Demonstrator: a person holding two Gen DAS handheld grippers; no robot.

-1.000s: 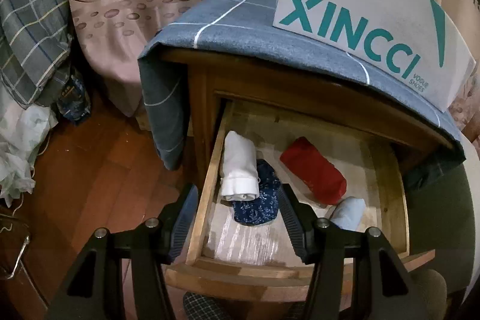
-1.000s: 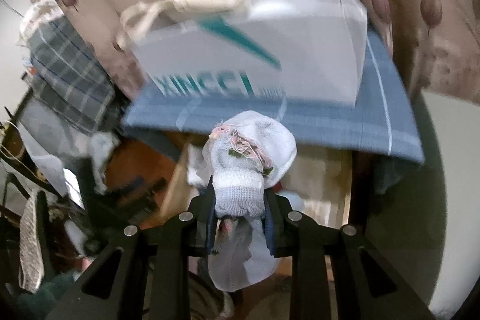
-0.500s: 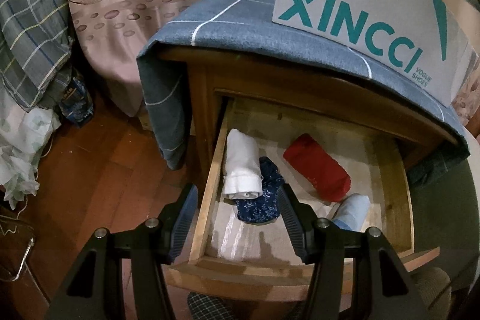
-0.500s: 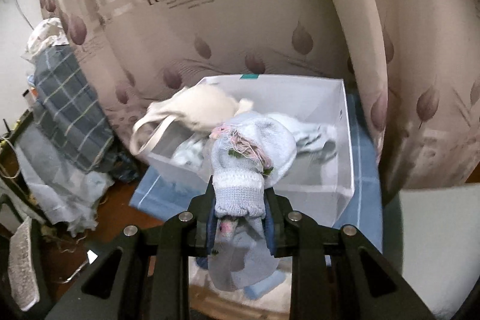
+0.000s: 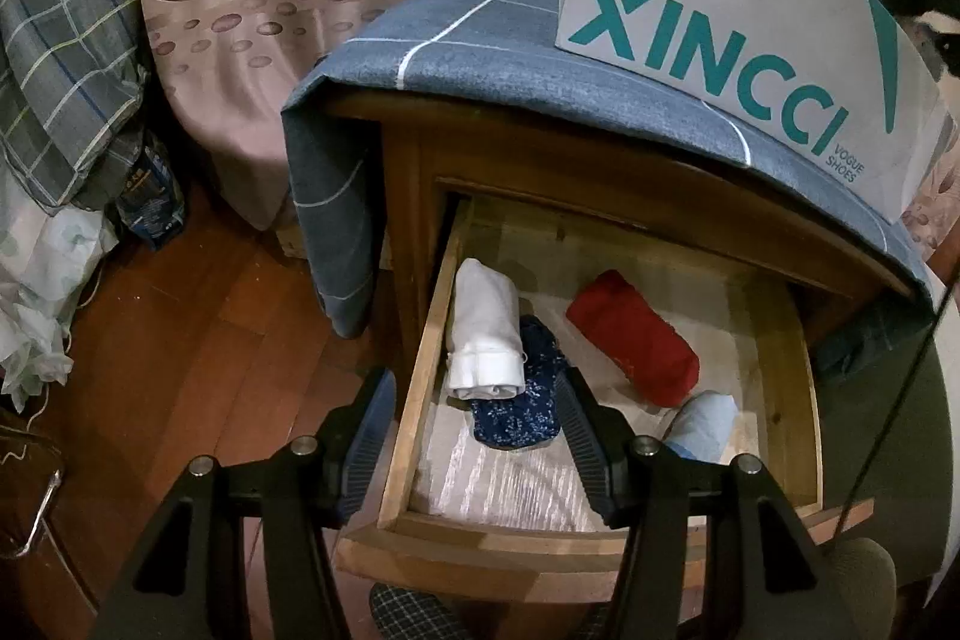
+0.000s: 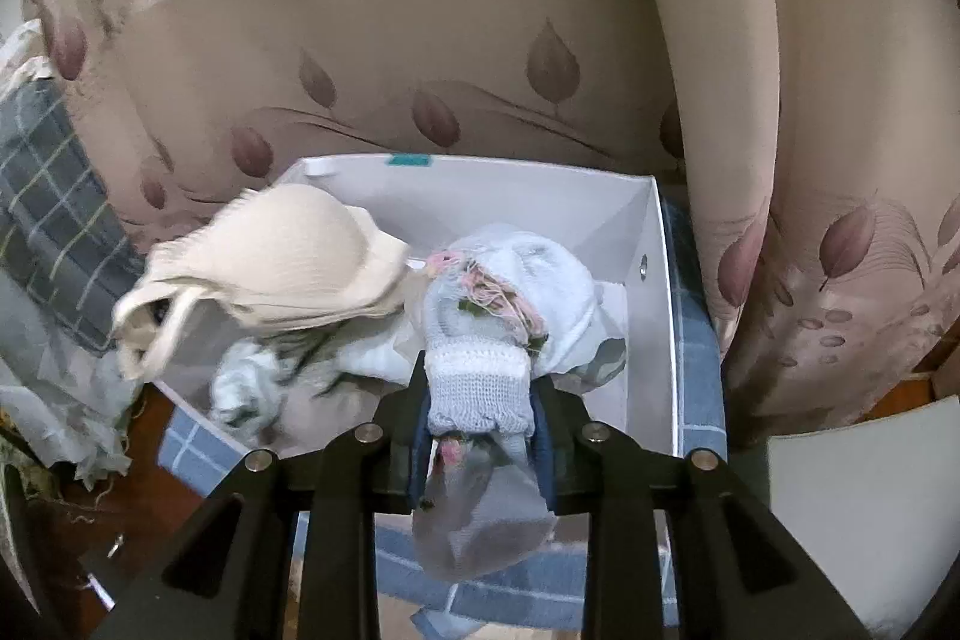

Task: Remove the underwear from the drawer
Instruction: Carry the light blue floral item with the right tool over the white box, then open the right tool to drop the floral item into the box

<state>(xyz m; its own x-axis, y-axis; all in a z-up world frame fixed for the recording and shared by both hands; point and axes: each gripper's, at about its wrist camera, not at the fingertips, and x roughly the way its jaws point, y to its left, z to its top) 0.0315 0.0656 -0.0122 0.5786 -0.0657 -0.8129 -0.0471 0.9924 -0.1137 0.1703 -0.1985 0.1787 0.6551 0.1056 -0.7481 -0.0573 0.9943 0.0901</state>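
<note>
Presently, the wooden nightstand (image 5: 408, 196), draped with a blue checked cloth (image 5: 480, 40), stands with its drawer (image 5: 420, 370) pulled out. A white shoe box (image 6: 540, 202) sits on the cloth and already holds a cream garment (image 6: 282, 268) and other pale pieces.

Progress: partly done, by my judgement. Four rolled items remain in the drawer: a white roll (image 5: 486, 334) against the near side wall, a navy patterned roll (image 5: 522, 400) touching it, a red roll (image 5: 636, 340) apart toward the middle, and a pale blue roll (image 5: 702, 424) near the front wall.

The right tool (image 6: 480, 418) carries a light blue knitted bundle (image 6: 480, 382) over the box; its jaws are opening, with the bundle's cuff between the pads, so release appears to be under way.

The left tool (image 5: 474, 430) hangs about half open and empty over the drawer's corner, one finger outside the side wall, one above the navy roll.

Clearance: the drawer is open from above, but the nightstand top overhangs its rear. The box's interior has free room on the far side.
</note>
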